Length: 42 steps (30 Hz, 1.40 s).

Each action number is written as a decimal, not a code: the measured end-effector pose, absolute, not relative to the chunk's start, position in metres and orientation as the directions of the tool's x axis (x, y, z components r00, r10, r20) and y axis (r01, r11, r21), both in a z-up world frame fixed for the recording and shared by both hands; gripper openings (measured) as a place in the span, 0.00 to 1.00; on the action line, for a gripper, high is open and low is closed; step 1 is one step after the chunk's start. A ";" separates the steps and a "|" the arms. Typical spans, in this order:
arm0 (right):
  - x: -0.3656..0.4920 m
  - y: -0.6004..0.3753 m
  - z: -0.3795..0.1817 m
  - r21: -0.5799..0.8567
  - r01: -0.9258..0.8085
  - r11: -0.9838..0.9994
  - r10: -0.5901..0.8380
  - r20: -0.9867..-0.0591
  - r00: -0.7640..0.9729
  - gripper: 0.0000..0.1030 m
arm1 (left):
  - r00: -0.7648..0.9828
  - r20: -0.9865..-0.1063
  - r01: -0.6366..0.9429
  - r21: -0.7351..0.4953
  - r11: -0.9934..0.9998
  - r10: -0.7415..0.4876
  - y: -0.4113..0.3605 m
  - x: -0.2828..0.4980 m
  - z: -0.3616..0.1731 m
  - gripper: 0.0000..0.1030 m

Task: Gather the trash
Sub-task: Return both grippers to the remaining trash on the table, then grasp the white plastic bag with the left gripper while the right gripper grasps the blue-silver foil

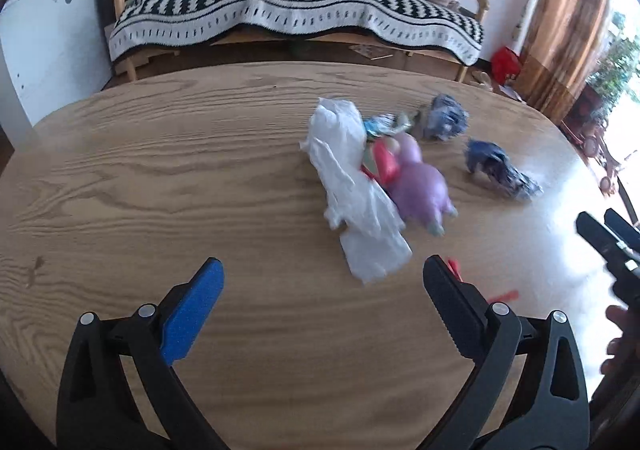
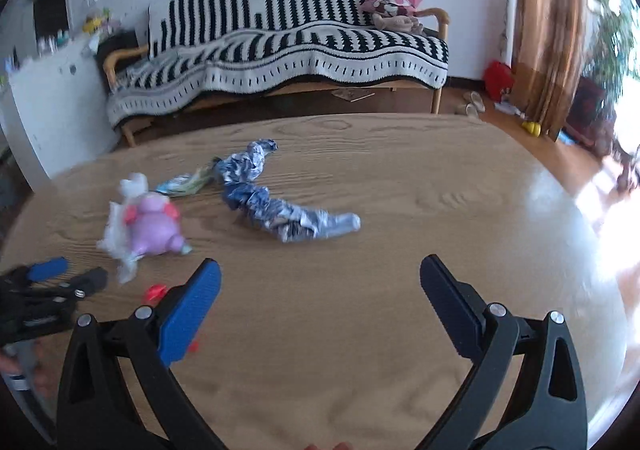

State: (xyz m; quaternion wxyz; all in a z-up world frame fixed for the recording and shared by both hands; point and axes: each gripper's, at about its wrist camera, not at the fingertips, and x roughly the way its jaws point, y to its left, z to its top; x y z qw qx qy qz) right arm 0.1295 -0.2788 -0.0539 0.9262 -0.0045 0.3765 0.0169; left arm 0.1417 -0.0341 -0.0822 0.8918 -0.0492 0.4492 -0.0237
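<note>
Trash sits unclaimed on the desk (image 1: 160, 177): white plastic bag (image 1: 356, 185) touching the purple toy (image 1: 420, 185), crumpled blue wrappers (image 2: 280, 209) beyond it. I hold left gripper (image 1: 320, 290) and right gripper (image 2: 320, 290) with jaws spread, empty. Next, I'd judge, close on the bag.

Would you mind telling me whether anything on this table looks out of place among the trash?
Yes: a purple toy figure lies toppled on its side against the crumpled white plastic bag, amid blue wrappers. It looks like a toy rather than trash.
</note>
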 end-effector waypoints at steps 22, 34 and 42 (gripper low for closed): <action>0.225 -0.247 -0.092 -0.078 -0.122 0.989 0.023 -0.750 0.661 0.94 | 0.549 -0.812 0.073 -0.189 0.979 -0.198 -0.037 0.166 -0.089 0.94; 0.224 -0.243 -0.093 -0.062 -0.118 0.991 0.032 -0.749 0.662 0.94 | 0.565 -0.825 -0.032 -0.012 0.999 0.008 -0.012 0.184 -0.103 0.94; 0.229 -0.254 -0.097 -0.015 -0.081 0.997 0.040 -0.771 0.635 0.94 | 0.578 -0.816 0.027 0.040 0.999 0.017 -0.022 0.185 -0.100 0.94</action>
